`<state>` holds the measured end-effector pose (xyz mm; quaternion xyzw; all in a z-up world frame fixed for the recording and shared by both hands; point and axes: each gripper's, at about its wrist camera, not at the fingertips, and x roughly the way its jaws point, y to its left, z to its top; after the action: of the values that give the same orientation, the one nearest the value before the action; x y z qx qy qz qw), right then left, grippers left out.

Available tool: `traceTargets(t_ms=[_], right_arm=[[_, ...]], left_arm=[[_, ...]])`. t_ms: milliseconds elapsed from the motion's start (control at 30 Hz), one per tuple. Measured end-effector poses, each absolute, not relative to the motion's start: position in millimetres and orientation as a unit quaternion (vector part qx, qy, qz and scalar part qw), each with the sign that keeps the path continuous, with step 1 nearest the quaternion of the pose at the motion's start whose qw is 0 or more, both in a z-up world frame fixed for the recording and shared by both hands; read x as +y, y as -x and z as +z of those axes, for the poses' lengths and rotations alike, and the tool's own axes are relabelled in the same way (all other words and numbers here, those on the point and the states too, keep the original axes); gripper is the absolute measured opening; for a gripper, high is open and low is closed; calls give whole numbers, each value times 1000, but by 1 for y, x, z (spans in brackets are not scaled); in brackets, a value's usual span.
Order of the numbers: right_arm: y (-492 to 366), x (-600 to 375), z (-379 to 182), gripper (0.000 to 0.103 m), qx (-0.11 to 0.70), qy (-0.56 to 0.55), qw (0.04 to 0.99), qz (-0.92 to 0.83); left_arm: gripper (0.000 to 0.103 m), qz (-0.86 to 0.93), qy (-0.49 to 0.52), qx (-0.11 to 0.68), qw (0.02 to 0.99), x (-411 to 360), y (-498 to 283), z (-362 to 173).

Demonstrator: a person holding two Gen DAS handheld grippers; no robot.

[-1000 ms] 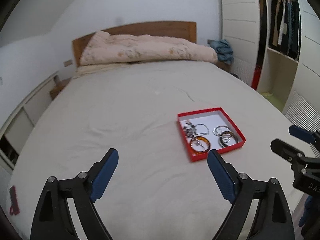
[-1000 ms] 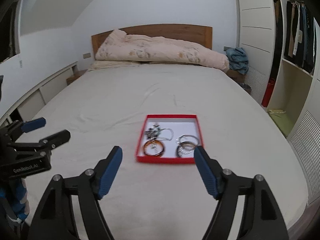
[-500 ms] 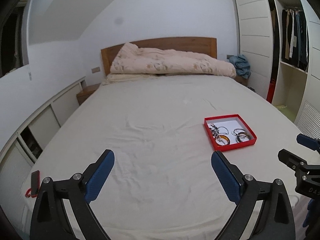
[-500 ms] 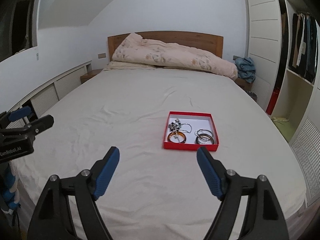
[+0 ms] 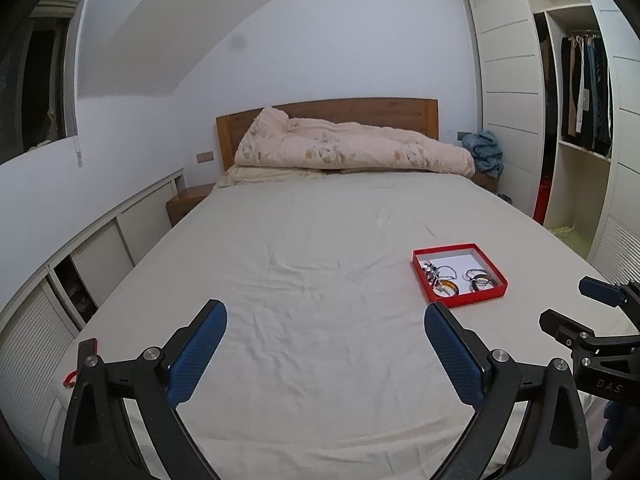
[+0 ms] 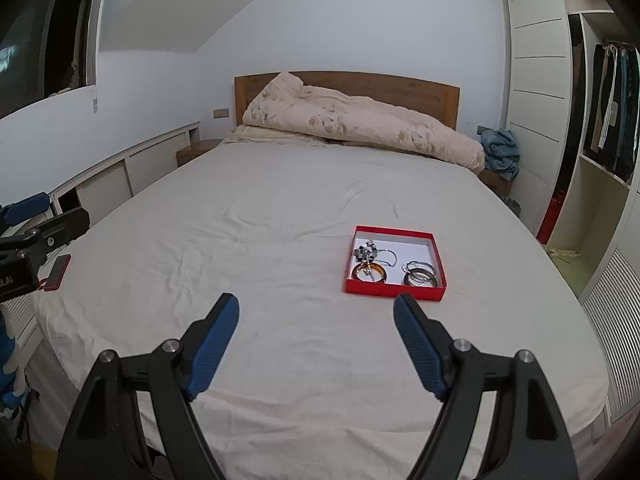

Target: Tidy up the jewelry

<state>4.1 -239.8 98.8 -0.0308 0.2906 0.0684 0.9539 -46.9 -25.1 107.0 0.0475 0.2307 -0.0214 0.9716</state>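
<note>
Both the left tongs (image 5: pixel 325 322) and right tongs (image 6: pixel 316 316), spread and empty, have backed away from the red tray (image 6: pixel 394 290) holding the jewelry (image 6: pixel 390 267), so the sorting looks finished.

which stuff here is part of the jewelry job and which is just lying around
Job: red tray, amber bangle, silver bangles, beaded necklace.
Lying about: quilt, blue cloth, red phone, hanging clothes.

White-walled bedroom: bed (image 5: pixel 320 280), wooden headboard (image 6: pixel 400 84), open wardrobe (image 5: pixel 580 120).
</note>
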Motion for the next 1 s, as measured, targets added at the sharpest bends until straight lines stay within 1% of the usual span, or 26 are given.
traceTargets(t_ms=[433, 1000], right_arm=[[14, -244, 112, 79, 264, 27, 962, 63], [9, -244, 105, 79, 268, 35, 961, 54]], left_arm=[[102, -26, -51, 228, 972, -36, 56, 109], [102, -42, -36, 252, 966, -40, 47, 95]])
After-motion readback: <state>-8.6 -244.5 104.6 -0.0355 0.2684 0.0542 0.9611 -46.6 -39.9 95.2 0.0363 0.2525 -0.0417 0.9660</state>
